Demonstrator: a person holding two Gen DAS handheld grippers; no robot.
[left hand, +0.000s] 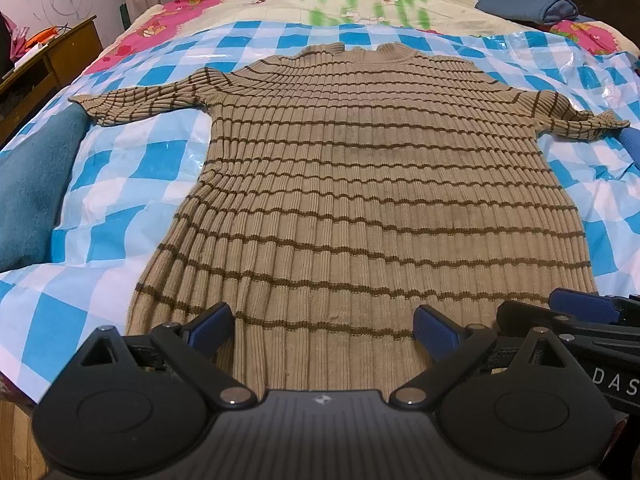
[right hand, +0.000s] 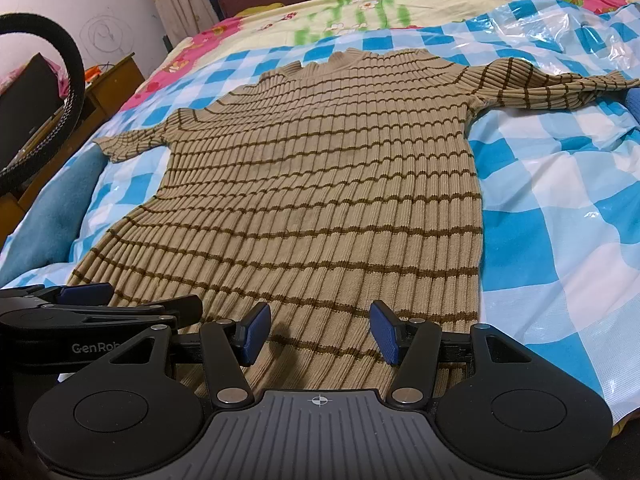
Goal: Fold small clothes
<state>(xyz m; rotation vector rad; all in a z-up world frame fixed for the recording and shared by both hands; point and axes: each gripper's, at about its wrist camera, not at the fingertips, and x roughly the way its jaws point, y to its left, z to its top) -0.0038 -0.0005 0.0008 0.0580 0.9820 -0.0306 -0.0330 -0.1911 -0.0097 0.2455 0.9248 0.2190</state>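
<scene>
A tan ribbed sweater with thin brown stripes (left hand: 360, 184) (right hand: 320, 184) lies flat on the bed, collar far away, both sleeves spread out sideways, hem nearest me. My left gripper (left hand: 324, 326) hovers over the hem, open, with only knit fabric showing between its blue pads. My right gripper (right hand: 318, 334) is open too, above the hem to the right of the left one. The right gripper's fingers (left hand: 580, 308) show at the right edge of the left wrist view; the left gripper's fingers (right hand: 84, 294) show at the left of the right wrist view.
A blue and white checked plastic sheet (left hand: 132, 160) (right hand: 560, 184) covers the bed under the sweater. Teal cloth (left hand: 28, 184) lies at the left, a blue folded item (left hand: 532, 8) at the far right. A wooden desk (left hand: 52, 56) stands left of the bed.
</scene>
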